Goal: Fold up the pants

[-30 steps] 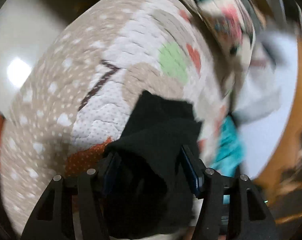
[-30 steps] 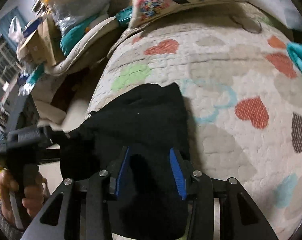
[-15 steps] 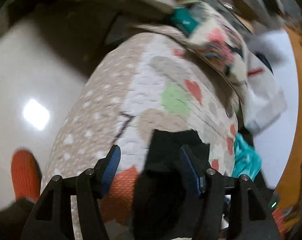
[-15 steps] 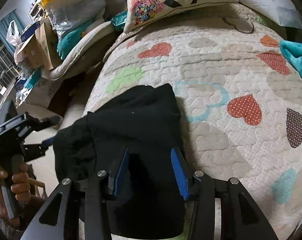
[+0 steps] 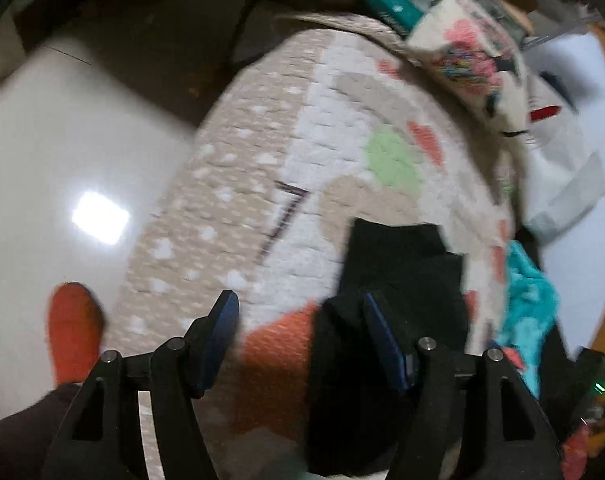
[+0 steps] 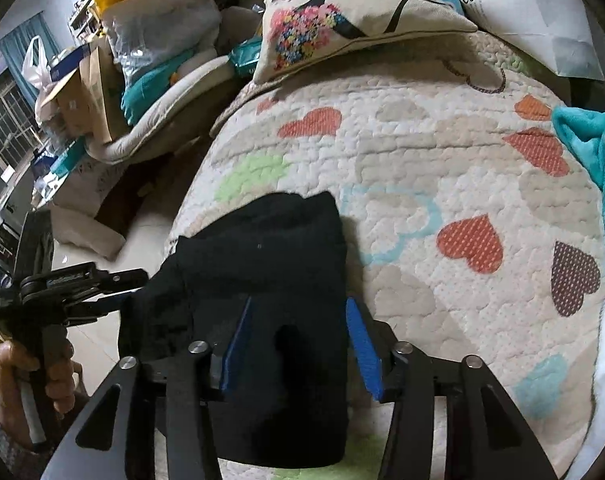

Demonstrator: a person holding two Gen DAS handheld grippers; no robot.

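Black pants lying folded on the heart-print quilt, both grippers letting go.

We are looking at the quilt (image 6: 442, 184) spread over the bed, with the pants (image 6: 270, 264) sitting as a dark folded bundle near its edge. We are opening the jaws of the right gripper (image 6: 298, 336) with the pants lying loose between them, and opening the left gripper (image 5: 298, 336) too, released, its right finger over the pants' edge.
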